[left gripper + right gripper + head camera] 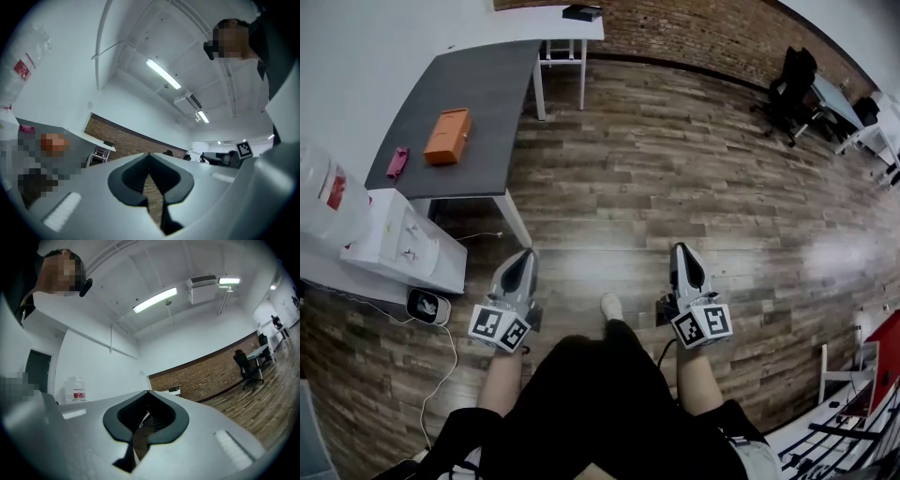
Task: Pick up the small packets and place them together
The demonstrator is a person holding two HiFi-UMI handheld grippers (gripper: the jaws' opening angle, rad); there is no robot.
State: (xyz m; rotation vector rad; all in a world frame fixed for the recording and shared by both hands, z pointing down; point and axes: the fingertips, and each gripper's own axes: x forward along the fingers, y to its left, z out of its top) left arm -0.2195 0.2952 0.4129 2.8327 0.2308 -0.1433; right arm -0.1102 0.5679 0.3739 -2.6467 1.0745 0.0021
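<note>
1. On the grey surface at the upper left of the head view lie the two things of your task: an orange packet and, just beside it on its left, a smaller pink packet. They lie near each other without touching, toward the surface's left edge.
2. Your left gripper hangs over the wooden floor in front of your waist. It is near the surface's closest white leg and well apart from both packets.
3. Check the left gripper view: the jaws meet tip to tip and nothing sits between them. Only floor shows through the slit behind the tips.
4. Your right gripper is held beside the left one, on the other side of your foot, also over the floor.
5. Its own view shows the same: the jaws are pressed together and empty.
6. Both grippers point away from you, roughly level, toward the brick wall.
7. Left of the grey surface stands a white water dispenser with its bottle.
8. Behind the grey surface, a white surface carries a dark thing, too small to identify.
9. Far right, by the brick wall, stands a black office chair.
</note>
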